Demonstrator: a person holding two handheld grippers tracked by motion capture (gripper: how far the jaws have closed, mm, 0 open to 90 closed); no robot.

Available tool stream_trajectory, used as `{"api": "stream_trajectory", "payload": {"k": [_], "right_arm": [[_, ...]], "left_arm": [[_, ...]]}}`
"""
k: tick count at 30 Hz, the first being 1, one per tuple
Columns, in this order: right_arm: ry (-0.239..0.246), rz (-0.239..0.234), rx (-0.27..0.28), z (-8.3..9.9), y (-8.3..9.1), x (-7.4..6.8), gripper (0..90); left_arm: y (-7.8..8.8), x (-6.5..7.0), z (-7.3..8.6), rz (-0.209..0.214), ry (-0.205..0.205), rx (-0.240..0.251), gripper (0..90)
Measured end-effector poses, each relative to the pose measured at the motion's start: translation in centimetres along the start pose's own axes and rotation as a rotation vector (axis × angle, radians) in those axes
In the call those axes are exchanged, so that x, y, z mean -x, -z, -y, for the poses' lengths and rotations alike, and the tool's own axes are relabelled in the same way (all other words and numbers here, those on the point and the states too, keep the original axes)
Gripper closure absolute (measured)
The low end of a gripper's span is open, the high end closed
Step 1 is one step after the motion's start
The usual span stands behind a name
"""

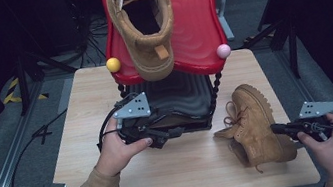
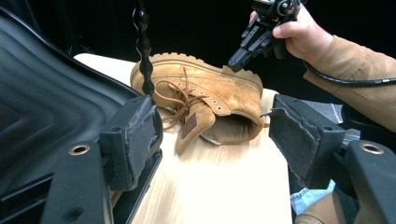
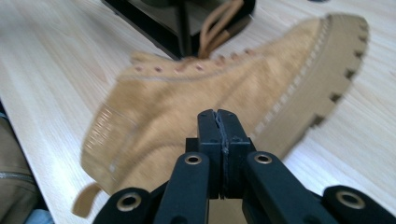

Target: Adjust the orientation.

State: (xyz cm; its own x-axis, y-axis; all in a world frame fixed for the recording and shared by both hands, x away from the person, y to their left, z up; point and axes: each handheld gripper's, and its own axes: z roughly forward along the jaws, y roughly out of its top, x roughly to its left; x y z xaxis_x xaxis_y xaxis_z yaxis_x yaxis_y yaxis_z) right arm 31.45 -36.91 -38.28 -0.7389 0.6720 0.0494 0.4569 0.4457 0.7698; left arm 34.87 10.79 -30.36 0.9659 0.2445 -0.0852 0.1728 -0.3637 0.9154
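A tan lace-up boot lies on its side on the right part of the wooden table. Its opening faces the near edge and its lugged sole faces right. My right gripper is shut with nothing between its jaws, its tips right at the boot's sole side. My left gripper is open and empty, in front of the rack's black lower shelf. A second tan boot rests on the red upper shelf.
The two-shelf rack stands at the table's far middle. Black beaded posts join its shelves, and a yellow ball and a pink ball sit at the red shelf's front corners. Cables and stand legs lie on the floor around.
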Motion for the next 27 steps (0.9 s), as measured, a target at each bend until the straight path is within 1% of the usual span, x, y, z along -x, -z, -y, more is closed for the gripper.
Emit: {"api": "stream_trajectory", "payload": {"k": [4, 7, 8, 11, 12, 14, 15, 17, 20, 23, 25, 27], "right_arm": [[-0.017, 0.011, -0.019, 0.75, 0.02, 0.62, 90.0], [-0.017, 0.019, -0.035, 1.08, -0.02, 0.88, 90.0], [-0.022, 0.013, -0.034, 1.12, 0.03, 0.89, 90.0], [-0.016, 0.014, -0.036, 1.12, 0.03, 0.83, 90.0], [-0.015, 0.010, -0.037, 1.10, 0.03, 0.80, 90.0], [-0.012, -0.016, -0.029, 0.98, 0.00, 0.63, 90.0], [-0.006, -0.019, -0.032, 0.93, -0.07, 0.56, 90.0], [0.004, -0.027, -0.050, 0.81, -0.31, 0.33, 90.0], [0.017, -0.047, -0.062, 0.69, -0.89, 0.00, 90.0], [0.019, -0.029, -0.070, 0.67, -0.81, -0.02, 90.0], [0.026, -0.025, -0.065, 0.76, -0.80, -0.04, 90.0], [0.020, -0.021, -0.067, 0.76, -0.73, 0.02, 90.0]], "left_arm": [[-0.19, -0.01, 0.15, 0.001, 0.018, -0.009, 31.4], [-0.33, -0.04, 0.23, 0.004, 0.025, -0.015, 31.3], [-0.36, -0.05, 0.24, 0.004, 0.025, -0.018, 31.3], [-0.47, -0.07, 0.28, 0.005, 0.023, -0.022, 31.3], [-0.52, -0.06, 0.29, 0.006, 0.022, -0.022, 31.3], [-0.58, -0.04, 0.31, 0.009, 0.018, -0.028, 31.3], [-0.64, 0.00, 0.33, 0.009, 0.019, -0.027, 31.2], [-0.67, 0.04, 0.34, 0.011, 0.021, -0.033, 31.2], [-0.74, 0.03, 0.37, 0.011, 0.017, -0.038, 31.1], [-0.79, 0.03, 0.40, 0.014, 0.017, -0.040, 31.0], [-0.81, 0.03, 0.42, 0.015, 0.018, -0.040, 31.0], [-0.82, 0.04, 0.44, 0.014, 0.017, -0.039, 31.0]]}}
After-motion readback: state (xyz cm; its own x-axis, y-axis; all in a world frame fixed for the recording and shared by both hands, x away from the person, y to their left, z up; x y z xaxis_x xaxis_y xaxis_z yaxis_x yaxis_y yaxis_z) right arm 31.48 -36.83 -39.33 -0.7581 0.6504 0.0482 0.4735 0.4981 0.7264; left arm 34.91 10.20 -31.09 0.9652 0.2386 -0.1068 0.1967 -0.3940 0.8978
